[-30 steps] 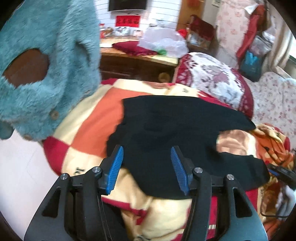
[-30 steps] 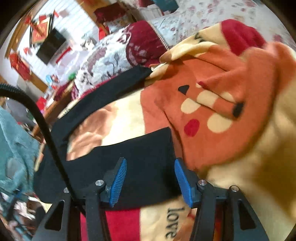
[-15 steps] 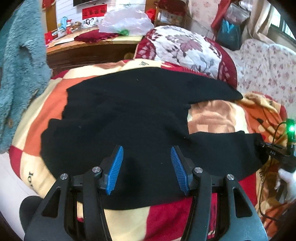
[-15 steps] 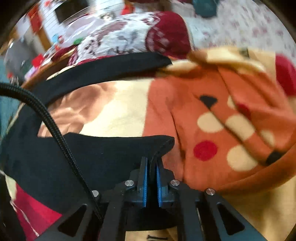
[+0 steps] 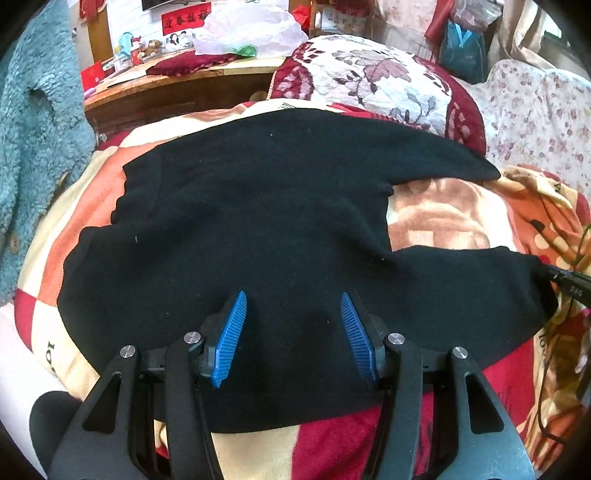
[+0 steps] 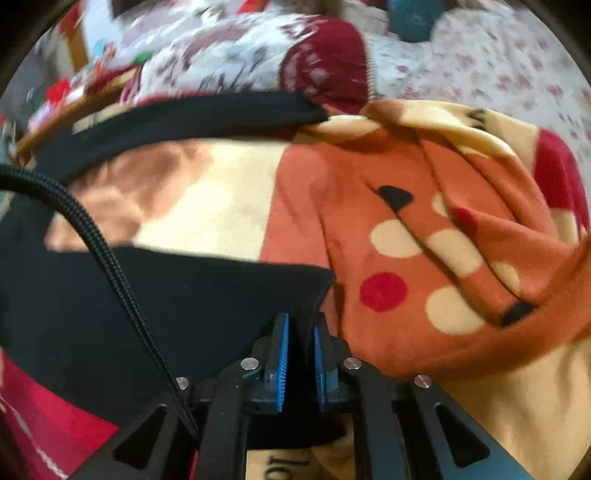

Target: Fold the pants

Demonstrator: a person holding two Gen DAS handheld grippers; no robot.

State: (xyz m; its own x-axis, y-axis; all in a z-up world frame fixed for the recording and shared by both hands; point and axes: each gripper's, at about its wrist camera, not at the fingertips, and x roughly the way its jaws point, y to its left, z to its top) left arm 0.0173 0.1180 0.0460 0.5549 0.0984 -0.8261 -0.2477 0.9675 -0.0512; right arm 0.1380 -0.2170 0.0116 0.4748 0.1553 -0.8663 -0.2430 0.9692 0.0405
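Pants: black knit pants (image 5: 258, 221) are laid flat on a plush blanket in cream, orange and red blocks (image 5: 55, 229) spread over a bed.
Long axis: in the left wrist view the pants run left to right, the waist end at the left, the two legs pointing right and spreading apart, one far and one near.
Left wrist view only: the whole garment is seen, with a teal fleece garment (image 5: 33, 129) hanging at the far left, a wooden cabinet (image 5: 177, 92) beyond the bed, a white plastic bag (image 5: 247, 29) on the cabinet, and a red-and-white floral quilt roll (image 5: 373, 81) at the far side.
Right wrist view only: the hem of the near leg (image 6: 207, 295) is shown close up, beside a spotted orange patch of the blanket; a black braided cable (image 6: 103, 258) is draped across the left of the picture.
Left gripper: the left gripper (image 5: 291, 332) is held with its blue pads wide apart above the near edge of the pants; nothing is gripped.
Right gripper: the right gripper (image 6: 300, 354) is narrowed onto the hem corner of the near leg, black cloth being pinched between its blue pads, though the jaws are easing open slightly.
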